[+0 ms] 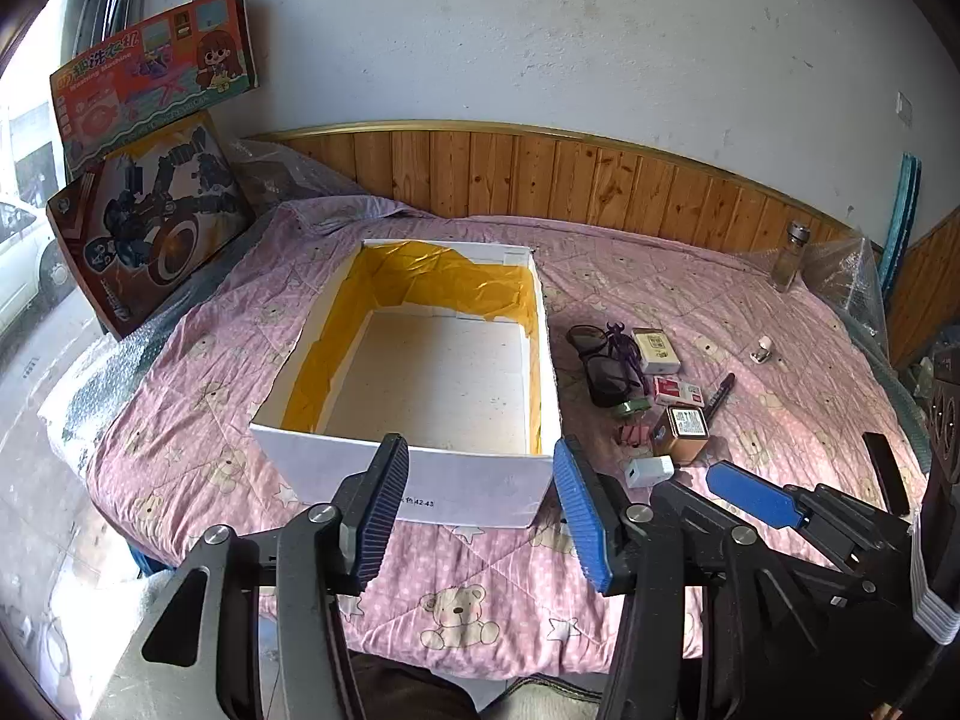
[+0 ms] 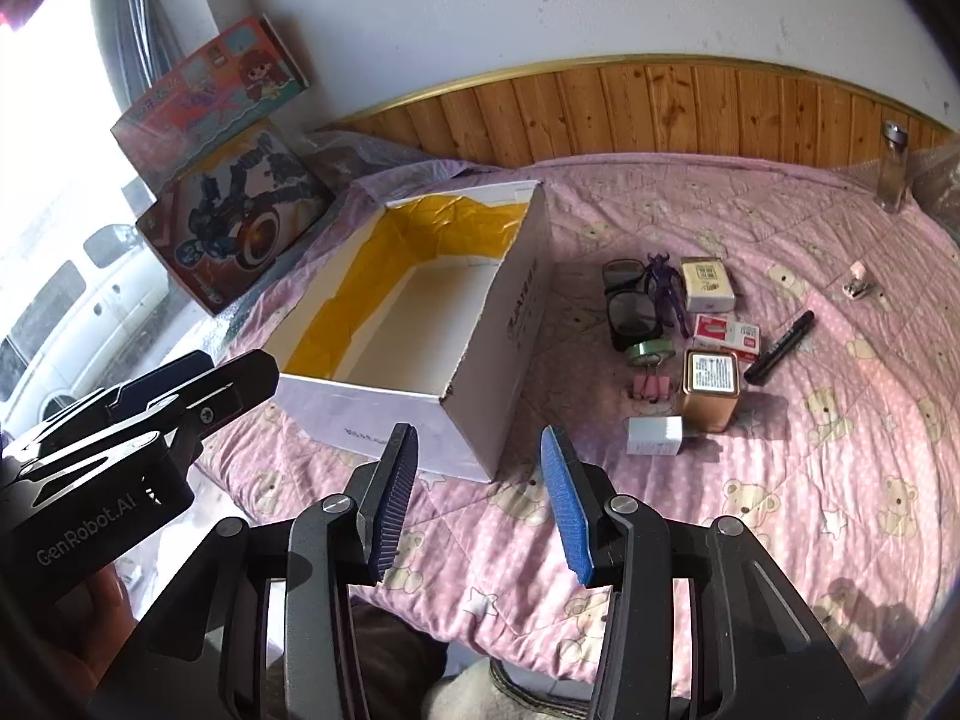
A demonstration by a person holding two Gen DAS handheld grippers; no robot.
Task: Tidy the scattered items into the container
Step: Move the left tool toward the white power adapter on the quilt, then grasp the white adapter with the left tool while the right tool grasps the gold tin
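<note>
Both grippers hang over the near edge of the bed point(image 1: 780, 312), and both hold nothing. On the left gripper point(image 1: 480, 510) the fingers are spread wide. On the right gripper point(image 2: 480, 498) the fingers are spread wide too.

A white box point(image 1: 456, 480) with yellow paper inside sits in the middle of the bed, and it is empty. All the little things lie just to the right of the box. A small white block point(image 2: 655, 435) is nearest the bed's near edge. Behind it stand a gold tin point(image 2: 711, 390), a pink clip point(image 2: 651, 387), a roll of green tape point(image 2: 651, 353), a red and white pack point(image 2: 727, 334), a black marker point(image 2: 780, 347), black glasses point(image 2: 630, 306), a purple toy figure point(image 2: 663, 279) and a small white box point(image 2: 708, 283).
</note>
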